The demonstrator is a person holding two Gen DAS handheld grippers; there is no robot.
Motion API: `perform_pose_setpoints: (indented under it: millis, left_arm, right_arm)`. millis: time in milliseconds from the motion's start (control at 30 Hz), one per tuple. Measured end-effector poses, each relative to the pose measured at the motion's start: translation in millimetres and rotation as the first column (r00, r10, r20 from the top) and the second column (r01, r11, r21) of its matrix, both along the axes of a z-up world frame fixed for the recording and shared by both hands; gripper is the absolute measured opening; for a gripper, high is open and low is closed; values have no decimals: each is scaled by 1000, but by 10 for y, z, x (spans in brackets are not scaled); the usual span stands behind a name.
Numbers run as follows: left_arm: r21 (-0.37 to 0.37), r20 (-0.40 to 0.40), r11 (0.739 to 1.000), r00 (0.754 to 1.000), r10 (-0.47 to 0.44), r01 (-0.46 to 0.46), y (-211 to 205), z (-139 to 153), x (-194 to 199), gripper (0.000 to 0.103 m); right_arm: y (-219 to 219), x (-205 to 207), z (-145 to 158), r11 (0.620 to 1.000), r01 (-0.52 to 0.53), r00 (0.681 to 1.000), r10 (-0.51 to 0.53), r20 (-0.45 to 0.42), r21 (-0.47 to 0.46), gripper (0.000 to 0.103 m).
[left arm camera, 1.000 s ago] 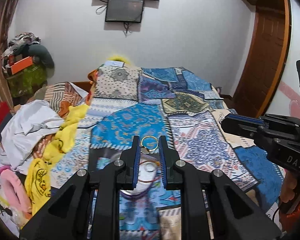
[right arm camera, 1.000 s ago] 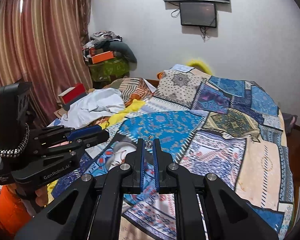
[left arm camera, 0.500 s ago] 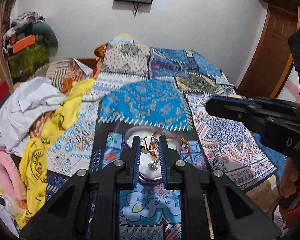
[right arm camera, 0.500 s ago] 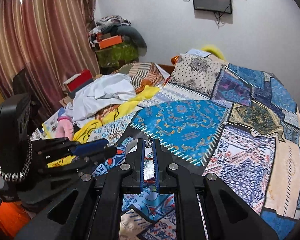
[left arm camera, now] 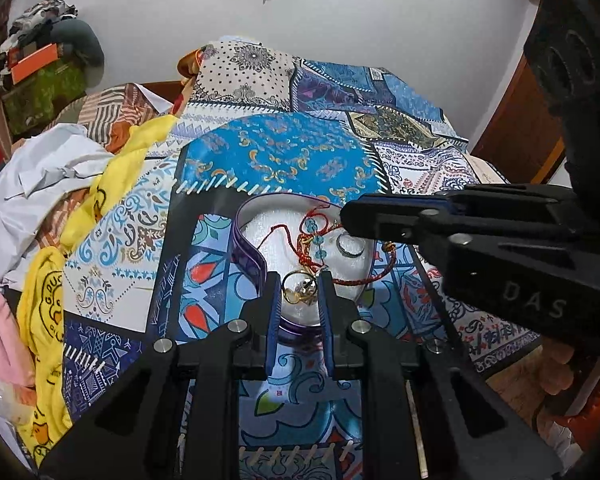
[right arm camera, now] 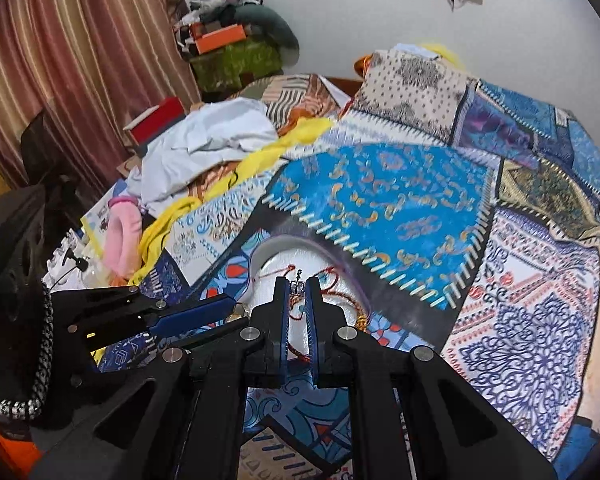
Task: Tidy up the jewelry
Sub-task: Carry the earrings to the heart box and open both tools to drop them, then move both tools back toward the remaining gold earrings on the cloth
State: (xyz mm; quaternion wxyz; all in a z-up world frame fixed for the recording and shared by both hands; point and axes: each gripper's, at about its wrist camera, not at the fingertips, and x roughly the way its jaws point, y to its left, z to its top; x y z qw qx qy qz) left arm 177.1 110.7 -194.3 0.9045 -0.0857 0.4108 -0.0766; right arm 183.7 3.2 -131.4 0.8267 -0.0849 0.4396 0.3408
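A round white tray with a purple rim (left arm camera: 249,236) lies on the patchwork bedspread and holds red cord bracelets (left arm camera: 312,248), a silver ring (left arm camera: 346,245) and other pieces. My left gripper (left arm camera: 299,289) is shut on a gold ring (left arm camera: 298,286) and holds it just over the tray's near edge. My right gripper (right arm camera: 297,286) is shut on a small silver crown-shaped ring (right arm camera: 299,276) over the same tray (right arm camera: 260,258). The right gripper's fingers (left arm camera: 384,220) reach in over the tray's right side in the left wrist view.
Piled clothes lie along the bed's left side: a white cloth (left arm camera: 40,176), a yellow shirt (left arm camera: 48,308), a pink item (right arm camera: 122,236). A wooden door (left arm camera: 520,128) stands at the right. Curtains (right arm camera: 60,60) hang at the left.
Both grippers have moved forward and down toward the tray, each still carrying its ring. The tray has grown larger in both views.
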Motion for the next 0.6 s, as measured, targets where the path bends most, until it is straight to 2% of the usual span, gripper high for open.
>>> perform_pose_setpoints:
  millis: [367, 600]
  left_arm:
    - [17, -8, 1000, 1000, 1, -1, -12, 35, -38, 17]
    - [35, 10, 999, 1000, 8, -9, -28, 190, -101, 17]
  right_arm:
    - [52, 18, -88, 1000, 6, 999, -7, -39, -30, 7]
    - [-38, 1, 46, 1000, 27, 999, -27, -25, -12, 10]
